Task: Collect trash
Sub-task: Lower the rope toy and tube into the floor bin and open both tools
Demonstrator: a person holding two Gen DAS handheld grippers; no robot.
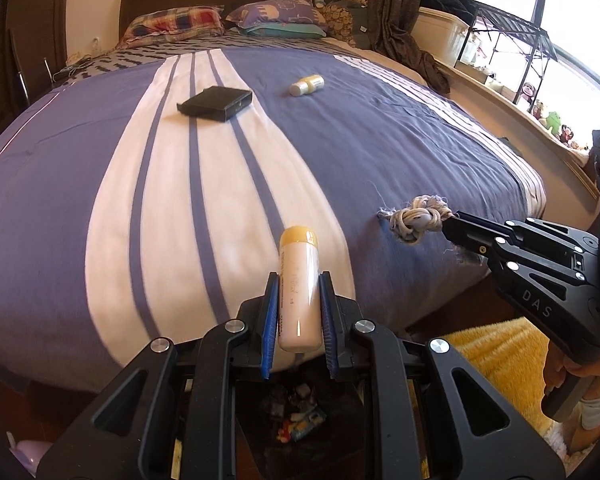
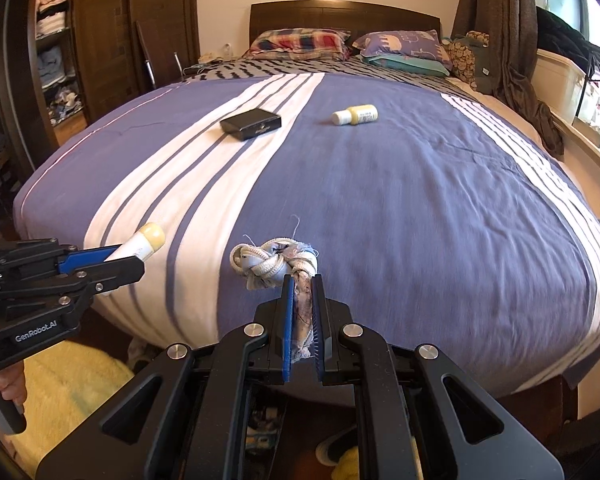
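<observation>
My left gripper (image 1: 299, 280) is shut on a cream bottle with a yellow cap (image 1: 299, 292), held near the foot edge of the bed; the bottle also shows in the right wrist view (image 2: 142, 244). My right gripper (image 2: 302, 282) is shut on a knotted rag of frayed cloth (image 2: 274, 262), also seen in the left wrist view (image 1: 414, 216). A black flat box (image 1: 216, 103) and a small yellow and white bottle (image 1: 307, 85) lie on the bed further up. They also show in the right wrist view, the box (image 2: 251, 123) and the bottle (image 2: 355, 115).
The bed has a purple and white striped cover (image 1: 380, 140) with pillows (image 1: 276, 14) at the head. A dark bin with litter (image 1: 296, 416) sits below my left gripper on the floor. A yellow rug (image 1: 496, 356) lies beside it. A window ledge with toys (image 1: 548, 120) runs on the right.
</observation>
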